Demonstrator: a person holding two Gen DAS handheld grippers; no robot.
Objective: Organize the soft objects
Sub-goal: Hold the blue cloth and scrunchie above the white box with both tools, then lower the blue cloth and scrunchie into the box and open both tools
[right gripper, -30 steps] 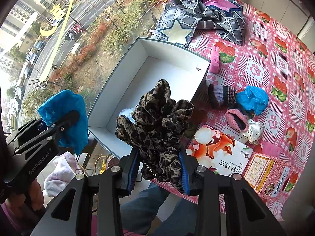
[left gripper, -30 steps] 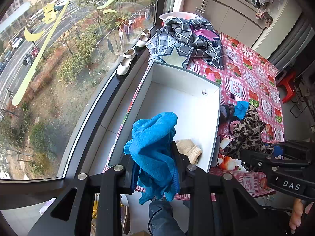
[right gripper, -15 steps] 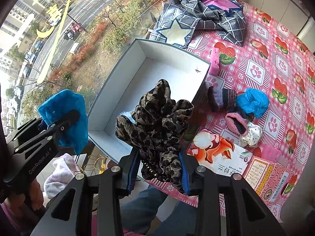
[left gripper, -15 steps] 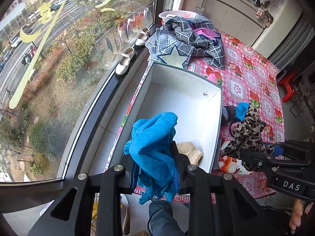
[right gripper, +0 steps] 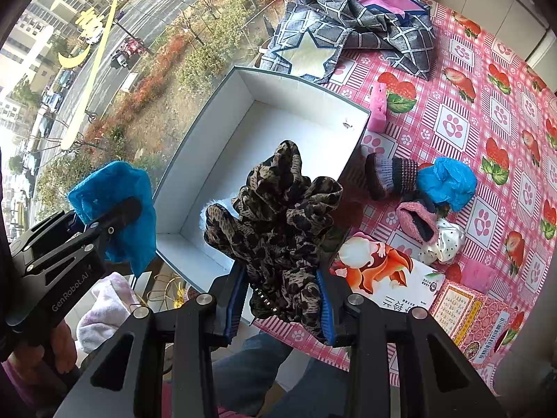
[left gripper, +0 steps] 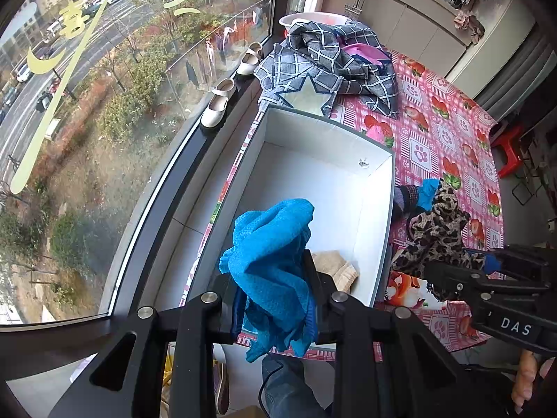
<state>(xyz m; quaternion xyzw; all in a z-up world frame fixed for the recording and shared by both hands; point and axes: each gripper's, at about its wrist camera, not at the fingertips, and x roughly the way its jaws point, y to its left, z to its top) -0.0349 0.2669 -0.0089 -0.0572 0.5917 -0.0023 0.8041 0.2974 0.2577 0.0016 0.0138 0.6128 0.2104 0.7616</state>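
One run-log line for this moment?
left tool: holds blue cloth | right tool: holds leopard-print cloth | white box: beige item

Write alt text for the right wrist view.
The right gripper clamps a bunched leopard-print cloth above the near end of an open white box on a pink patterned tablecloth. At left, the left gripper holds a blue cloth.

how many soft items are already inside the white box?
1 visible: a beige cloth in the near corner of the white box, partly behind the blue cloth held by the left gripper. More may be hidden there.
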